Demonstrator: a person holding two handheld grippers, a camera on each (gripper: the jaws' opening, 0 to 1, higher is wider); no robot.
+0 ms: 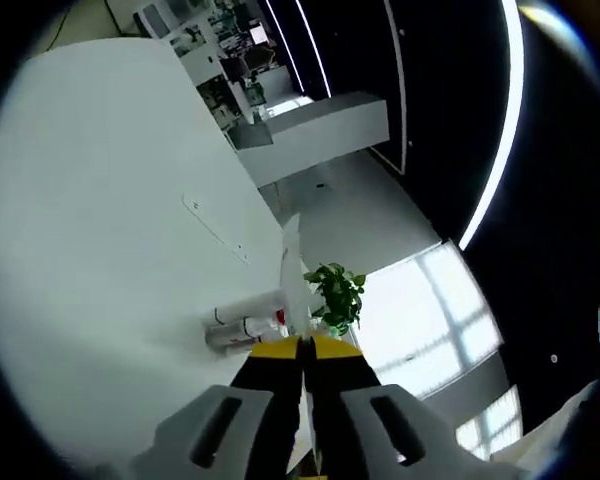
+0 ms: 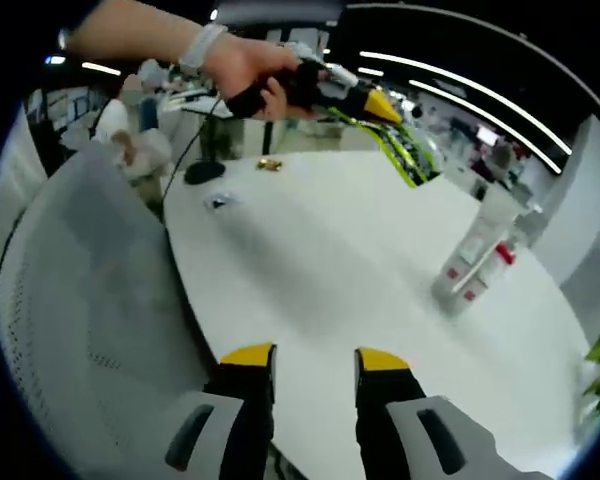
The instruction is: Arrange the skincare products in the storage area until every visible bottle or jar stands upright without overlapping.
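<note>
A cluster of white skincare bottles with red marks [image 2: 472,262] stands close together on the white table [image 2: 320,250], far right of my right gripper [image 2: 314,358]. That gripper hovers low over the table's near edge, open and holding nothing. A hand holds my left gripper [image 2: 365,100] high above the table's far side. In the left gripper view the left gripper [image 1: 302,345] is shut on a thin flat pack [image 1: 292,270], white and seen edge-on. In the right gripper view the pack [image 2: 402,152] looks green-yellow and striped. The bottles [image 1: 242,328] lie just beyond the left jaws.
A grey mesh chair back [image 2: 70,300] stands against the table's left edge. A dark round item [image 2: 205,172], a small gold item [image 2: 270,163] and a small flat piece [image 2: 220,202] lie at the far side. A green plant [image 1: 335,295] stands past the bottles. A person [image 2: 130,130] sits behind.
</note>
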